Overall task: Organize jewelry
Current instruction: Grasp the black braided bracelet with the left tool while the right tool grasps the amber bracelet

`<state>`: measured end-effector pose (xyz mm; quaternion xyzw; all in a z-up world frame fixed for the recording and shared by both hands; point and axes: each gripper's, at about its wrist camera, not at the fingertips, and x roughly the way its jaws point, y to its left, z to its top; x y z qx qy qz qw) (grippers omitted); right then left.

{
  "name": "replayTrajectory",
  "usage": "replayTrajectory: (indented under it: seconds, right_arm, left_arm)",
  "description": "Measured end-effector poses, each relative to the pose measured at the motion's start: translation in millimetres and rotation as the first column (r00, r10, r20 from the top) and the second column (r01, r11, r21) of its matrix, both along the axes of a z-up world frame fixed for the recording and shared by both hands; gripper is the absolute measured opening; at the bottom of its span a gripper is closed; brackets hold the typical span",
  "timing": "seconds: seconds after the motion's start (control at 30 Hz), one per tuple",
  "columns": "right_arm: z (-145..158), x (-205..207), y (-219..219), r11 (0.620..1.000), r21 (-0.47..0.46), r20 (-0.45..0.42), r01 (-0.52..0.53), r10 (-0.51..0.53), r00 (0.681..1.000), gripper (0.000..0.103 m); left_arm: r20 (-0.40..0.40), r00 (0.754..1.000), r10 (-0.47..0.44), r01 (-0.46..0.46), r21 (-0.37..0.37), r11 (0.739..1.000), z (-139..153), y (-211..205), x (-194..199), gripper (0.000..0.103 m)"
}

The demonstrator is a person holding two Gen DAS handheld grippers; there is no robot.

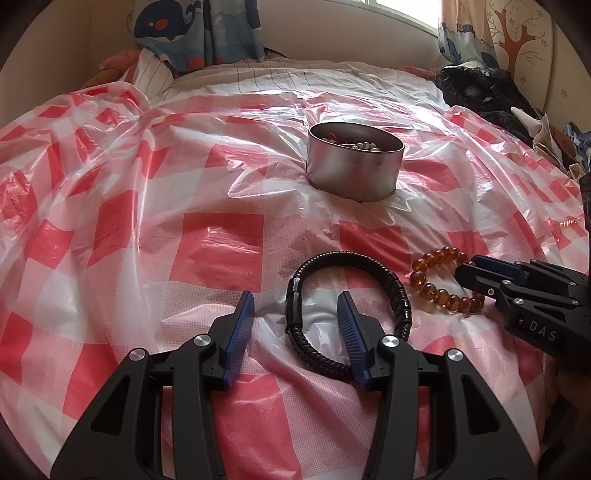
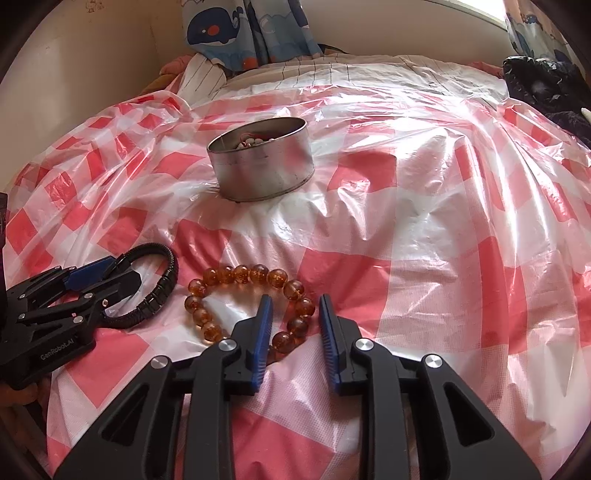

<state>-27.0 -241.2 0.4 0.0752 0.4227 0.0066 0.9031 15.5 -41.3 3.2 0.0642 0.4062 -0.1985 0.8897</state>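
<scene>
A black braided bracelet (image 1: 351, 256) lies on the red-and-white checked plastic sheet (image 1: 221, 240). My left gripper (image 1: 295, 299) is open and straddles its clasp side, one finger inside the loop and one outside, pads not pressing. Beside it lies an amber bead bracelet (image 2: 236, 275). My right gripper (image 2: 295, 301) stands open over that bracelet's right side, beads between the fingers with gaps either side. Farther back, a round metal tin (image 1: 354, 170) holds beads and red pieces. The neighbouring views also show the right gripper (image 1: 469, 267), the left gripper (image 2: 125, 273), the black bracelet (image 2: 168, 280), the amber beads (image 1: 439, 254) and the tin (image 2: 262, 173).
The sheet covers a soft, wrinkled bed. A heap of dark clothes (image 1: 480, 92) lies at the far right edge. A whale-print curtain (image 1: 192, 33) hangs at the back by the wall, with a striped pillow (image 1: 155, 70) under it.
</scene>
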Motion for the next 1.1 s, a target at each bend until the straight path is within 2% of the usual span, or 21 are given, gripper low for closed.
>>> replayTrajectory:
  seconds: [0.1, 0.13, 0.5, 0.63, 0.8, 0.87, 0.93, 1.0, 1.03, 1.07, 1.1]
  right_arm:
    - [1.1, -1.7, 2.8, 1.000, -0.009, 0.010, -0.012, 0.012, 1.000, 0.046]
    - [1.3, -1.6, 3.4, 1.000, -0.012, 0.011, -0.014, 0.014, 1.000, 0.048]
    - [1.2, -1.6, 4.0, 1.000, -0.013, 0.012, -0.013, 0.014, 1.000, 0.049]
    - [5.1, -5.1, 2.5, 1.000, -0.007, 0.043, 0.003, -0.003, 0.999, 0.060]
    - [5.3, -4.2, 0.1, 1.000, 0.005, 0.041, 0.020, -0.021, 0.999, 0.060]
    - [4.8, -2.9, 1.3, 1.000, -0.007, 0.033, 0.023, -0.023, 0.999, 0.056]
    - [3.7, -2.6, 1.6, 0.999, -0.021, 0.026, 0.026, -0.025, 0.999, 0.032]
    - [3.2, -1.7, 5.1, 1.000, -0.029, 0.024, 0.008, -0.007, 1.000, 0.021]
    - [2.9, -2.3, 6.9, 0.999, -0.037, 0.027, -0.002, 0.003, 1.000, 0.016]
    - [3.3, -3.0, 9.2, 0.999, -0.044, 0.032, -0.013, 0.014, 0.999, 0.015]
    - [3.7, -3.5, 10.3, 0.999, -0.048, 0.037, -0.016, 0.018, 0.999, 0.013]
  left_arm:
    - [0.000, 1.000, 0.001, -0.001, 0.007, 1.000, -0.5, -0.6, 0.2, 0.045]
    - [0.001, 1.000, 0.001, -0.001, 0.010, 1.000, -0.7, -1.4, 0.2, 0.046]
    - [0.009, 1.000, -0.003, 0.003, 0.035, 0.999, -1.1, -6.9, -1.7, 0.049]
    - [0.009, 1.000, -0.003, 0.003, 0.034, 0.999, -1.1, -6.9, -1.4, 0.049]
    - [0.009, 1.000, -0.003, 0.003, 0.034, 0.999, -1.0, -7.0, -1.6, 0.049]
    - [0.010, 1.000, -0.003, 0.002, 0.035, 0.999, -1.0, -7.0, -1.7, 0.049]
    - [0.023, 1.000, 0.003, -0.004, 0.044, 0.999, 0.6, -7.7, -3.0, 0.049]
    - [0.046, 0.999, 0.008, -0.011, 0.063, 0.998, 2.3, -9.5, -5.7, 0.048]
    - [0.060, 0.998, 0.003, -0.007, 0.066, 0.998, 3.5, -10.6, -7.8, 0.042]
    - [0.065, 0.998, -0.009, 0.005, 0.065, 0.998, 4.6, -12.3, -9.6, 0.020]
    - [0.074, 0.997, -0.017, 0.012, 0.075, 0.997, 5.4, -14.6, -11.5, 0.016]
